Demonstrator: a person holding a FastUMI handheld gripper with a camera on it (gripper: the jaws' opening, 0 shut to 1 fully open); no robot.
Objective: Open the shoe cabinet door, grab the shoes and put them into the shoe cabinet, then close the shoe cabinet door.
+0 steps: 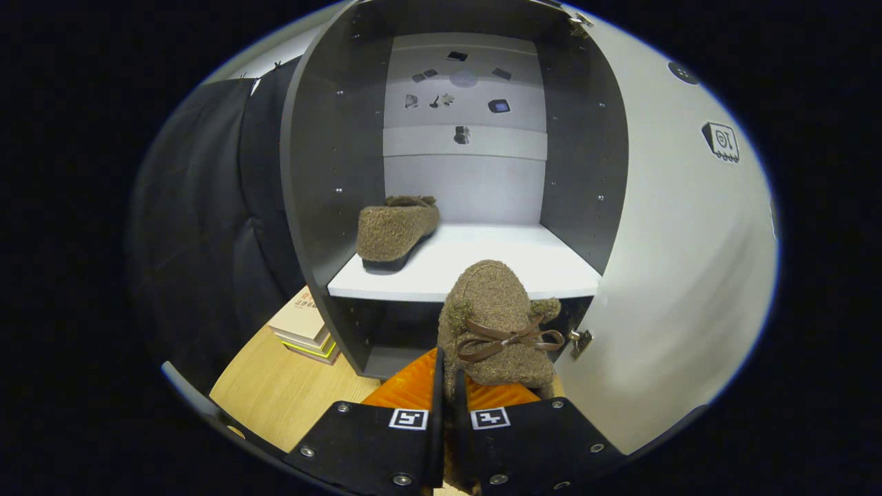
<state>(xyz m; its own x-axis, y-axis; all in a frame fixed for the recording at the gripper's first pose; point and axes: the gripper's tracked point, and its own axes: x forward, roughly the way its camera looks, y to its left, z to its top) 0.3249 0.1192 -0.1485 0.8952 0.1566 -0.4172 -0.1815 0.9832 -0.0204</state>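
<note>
The shoe cabinet (331, 172) has dark grey side walls, a white shelf (496, 258) and a pale grey back panel, while its open door (675, 275) is a plain off-white. The shoe on the shelf (396, 231) is fuzzy olive-brown with a black sole. The shoe in the hand-held gripper (446, 406) is the same curly olive-brown, trimmed with a glossy dark brown ribbon bow (506, 339). The counter (289, 393) is light wood with a fine grain. A stack of books (303, 327) beside the cabinet looks cream and tan with a yellow edge, though it is too small to be sure.
</note>
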